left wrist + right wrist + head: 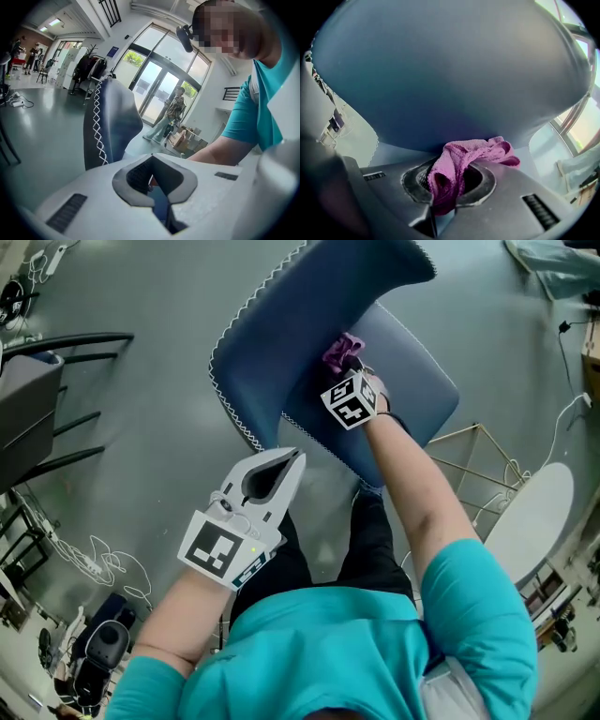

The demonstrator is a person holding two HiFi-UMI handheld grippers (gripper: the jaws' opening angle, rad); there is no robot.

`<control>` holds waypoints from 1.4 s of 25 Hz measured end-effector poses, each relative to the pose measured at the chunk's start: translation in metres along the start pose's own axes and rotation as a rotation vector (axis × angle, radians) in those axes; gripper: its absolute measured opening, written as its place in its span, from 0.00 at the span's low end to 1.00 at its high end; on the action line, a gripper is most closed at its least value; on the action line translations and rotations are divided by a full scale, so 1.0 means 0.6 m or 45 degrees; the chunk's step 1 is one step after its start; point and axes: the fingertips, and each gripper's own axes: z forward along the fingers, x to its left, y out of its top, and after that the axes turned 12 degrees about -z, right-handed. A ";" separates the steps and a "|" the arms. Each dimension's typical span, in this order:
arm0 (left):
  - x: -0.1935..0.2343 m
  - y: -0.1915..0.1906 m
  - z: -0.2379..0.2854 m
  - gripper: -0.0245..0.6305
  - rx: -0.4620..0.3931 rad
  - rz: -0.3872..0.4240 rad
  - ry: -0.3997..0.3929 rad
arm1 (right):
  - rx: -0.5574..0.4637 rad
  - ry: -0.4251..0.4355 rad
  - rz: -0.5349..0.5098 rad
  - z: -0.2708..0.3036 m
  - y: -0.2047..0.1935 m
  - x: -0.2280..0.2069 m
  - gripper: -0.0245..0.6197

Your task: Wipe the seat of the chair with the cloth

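Observation:
The blue chair has its backrest (300,324) curving up in front of me and its seat (417,381) below it. My right gripper (352,364) is shut on a purple cloth (341,351), which it presses onto the seat close to the backrest. In the right gripper view the cloth (459,161) bunches out between the jaws, with the backrest (450,70) filling the picture above it. My left gripper (296,459) hovers by the chair's front-left edge, shut, with nothing in it. The left gripper view shows the stitched backrest edge (101,122) ahead.
A black chair (37,399) stands at the left, with white cables (94,559) on the grey floor below it. At the right stand a gold wire frame (478,451) and a white rounded object (530,521). A person (171,115) stands far off by the glass doors.

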 end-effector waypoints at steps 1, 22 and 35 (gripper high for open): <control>-0.001 -0.001 0.003 0.04 0.006 0.002 0.000 | 0.001 -0.001 0.001 0.000 -0.001 0.000 0.12; -0.043 -0.007 0.057 0.04 0.058 0.056 -0.009 | 0.040 0.041 -0.105 -0.044 -0.086 0.019 0.12; -0.091 -0.016 0.088 0.04 0.077 0.084 -0.039 | 0.067 0.043 -0.088 -0.091 -0.157 0.025 0.12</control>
